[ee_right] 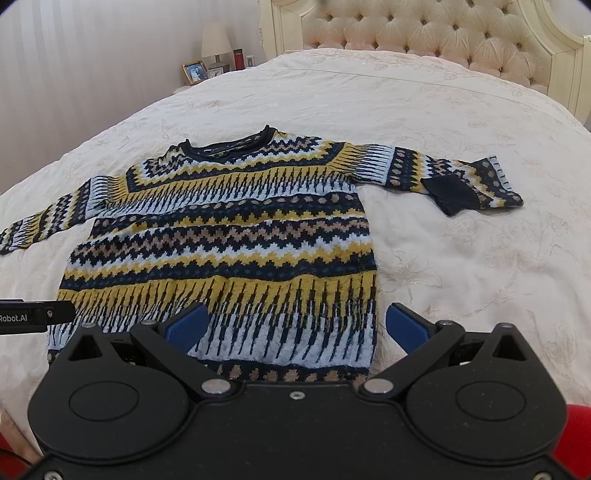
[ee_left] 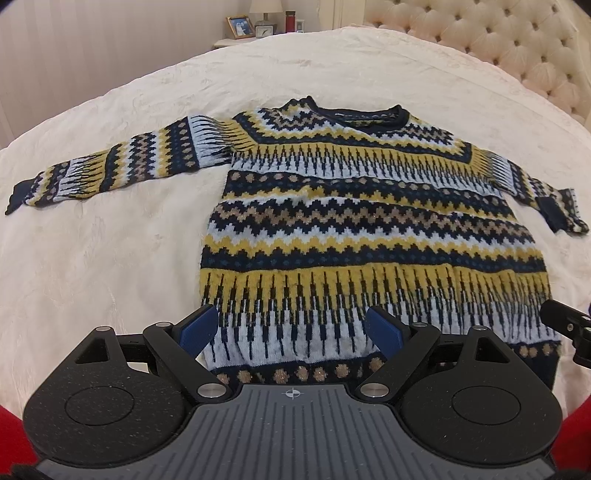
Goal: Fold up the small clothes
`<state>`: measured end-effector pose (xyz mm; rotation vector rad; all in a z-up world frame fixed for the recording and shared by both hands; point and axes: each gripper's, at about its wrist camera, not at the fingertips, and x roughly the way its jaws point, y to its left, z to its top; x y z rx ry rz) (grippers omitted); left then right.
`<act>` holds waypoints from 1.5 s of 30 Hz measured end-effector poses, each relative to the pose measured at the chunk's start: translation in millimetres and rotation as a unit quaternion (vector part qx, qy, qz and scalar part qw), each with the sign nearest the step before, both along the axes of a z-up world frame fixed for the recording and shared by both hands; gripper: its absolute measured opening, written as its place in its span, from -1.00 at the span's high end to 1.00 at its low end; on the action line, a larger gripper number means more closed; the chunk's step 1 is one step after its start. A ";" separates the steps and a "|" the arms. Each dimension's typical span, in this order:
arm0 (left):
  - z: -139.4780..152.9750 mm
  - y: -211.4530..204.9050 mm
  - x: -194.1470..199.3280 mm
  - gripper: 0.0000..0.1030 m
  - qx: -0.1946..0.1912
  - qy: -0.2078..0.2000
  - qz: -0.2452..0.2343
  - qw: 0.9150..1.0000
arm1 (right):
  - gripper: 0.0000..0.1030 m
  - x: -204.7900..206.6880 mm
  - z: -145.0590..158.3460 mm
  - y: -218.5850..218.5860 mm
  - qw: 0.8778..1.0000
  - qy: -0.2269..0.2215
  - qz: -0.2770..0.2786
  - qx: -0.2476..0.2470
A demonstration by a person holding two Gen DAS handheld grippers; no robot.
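While spread wide with nothing between the blue pads (ee_left: 197,328), left gripper (ee_left: 290,328) poised just above the lower hem of the patterned knit sweater (ee_left: 369,229), pads apart from the wool as far as can be told. Right gripper (ee_right: 297,326) likewise splayed wide and empty, one blue pad (ee_right: 186,326) over the sweater's lower right corner, the other over bare bedspread (ee_right: 461,258) just beside the hem. Tip of the right gripper showing at the right edge of the left wrist view, tip of the left at the left edge of the right wrist view. Sweater lying flat and face up on the cream bedspread, navy collar (ee_right: 229,147) toward the tufted headboard (ee_right: 424,29), left sleeve (ee_left: 110,166) stretched straight out, right sleeve (ee_right: 443,173) bent with its navy cuff folded back. Beyond, a nightstand with a framed photo (ee_right: 194,72), a lamp (ee_right: 216,44), a small clock and a red bottle (ee_right: 238,59). Red sleeves at the lower corners.
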<state>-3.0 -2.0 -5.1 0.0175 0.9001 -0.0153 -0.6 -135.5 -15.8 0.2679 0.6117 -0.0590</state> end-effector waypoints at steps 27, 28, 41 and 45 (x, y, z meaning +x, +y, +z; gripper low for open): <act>55.2 2.1 69.9 -0.70 -0.090 -0.027 0.002 0.996 | -0.99 52.7 32.2 -56.7 0.998 -0.021 0.010 0.066; 59.4 2.1 74.2 -0.70 -0.094 -0.037 0.002 0.995 | -0.99 59.2 34.6 -64.2 0.997 -0.025 0.016 0.076; 51.9 -14.2 153.8 -0.70 -0.086 -0.044 -0.037 0.995 | -0.98 148.0 5.5 -127.9 0.995 0.038 -0.074 -0.058; 27.8 -13.4 162.2 -0.70 -0.080 -0.039 -0.046 0.995 | -0.68 158.3 -15.1 -132.9 0.991 0.054 -0.075 -0.100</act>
